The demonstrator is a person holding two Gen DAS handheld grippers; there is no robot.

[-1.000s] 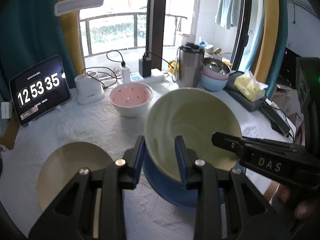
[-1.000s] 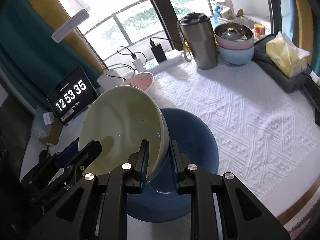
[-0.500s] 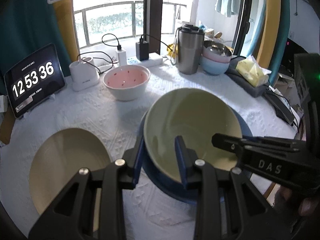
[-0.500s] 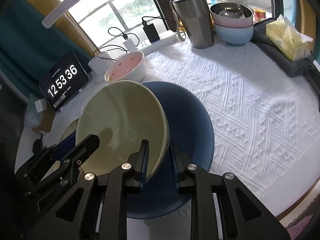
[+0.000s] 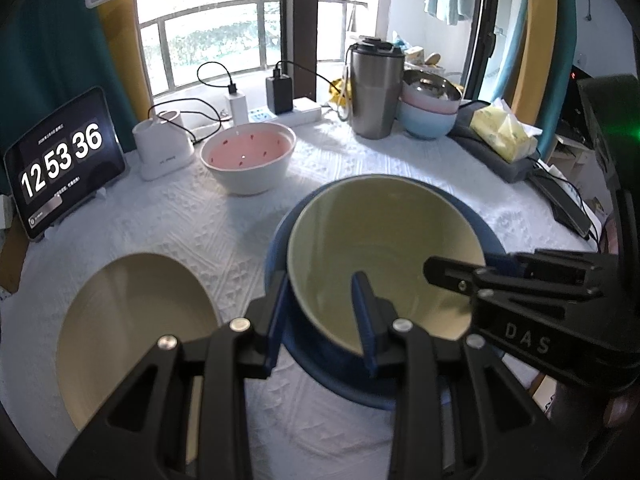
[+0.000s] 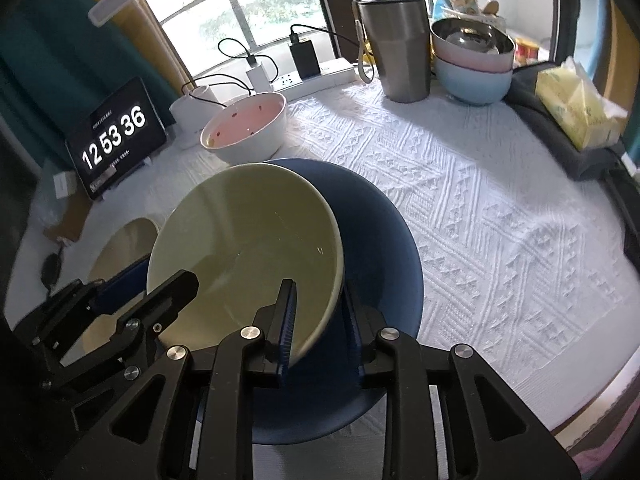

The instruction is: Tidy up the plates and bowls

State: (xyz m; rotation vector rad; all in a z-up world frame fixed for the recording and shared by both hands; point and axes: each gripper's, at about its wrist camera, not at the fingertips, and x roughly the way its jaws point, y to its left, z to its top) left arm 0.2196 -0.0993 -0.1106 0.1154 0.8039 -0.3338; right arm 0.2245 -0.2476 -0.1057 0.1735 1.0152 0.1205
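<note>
A pale green bowl (image 5: 384,240) sits tilted in a blue plate (image 5: 340,380) on the white tablecloth. My left gripper (image 5: 320,312) straddles the bowl's near rim, one finger inside and one outside, jaws now wider. My right gripper (image 6: 318,320) straddles the opposite rim the same way, with a gap beside the rim; the bowl (image 6: 248,252) and blue plate (image 6: 384,248) show there too. A cream plate (image 5: 136,336) lies left of the blue plate. A pink-lined white bowl (image 5: 248,156) stands behind.
A clock tablet (image 5: 60,160) stands at the back left. A steel tumbler (image 5: 374,92), stacked pastel bowls (image 5: 428,112), a power strip with chargers (image 5: 292,110) and a tissue pack (image 5: 504,136) line the back. The table edge (image 6: 580,412) is at the right.
The green bowl came down from the air onto the blue plate. Both grippers lowered with it and their jaws have spread off the rim.
</note>
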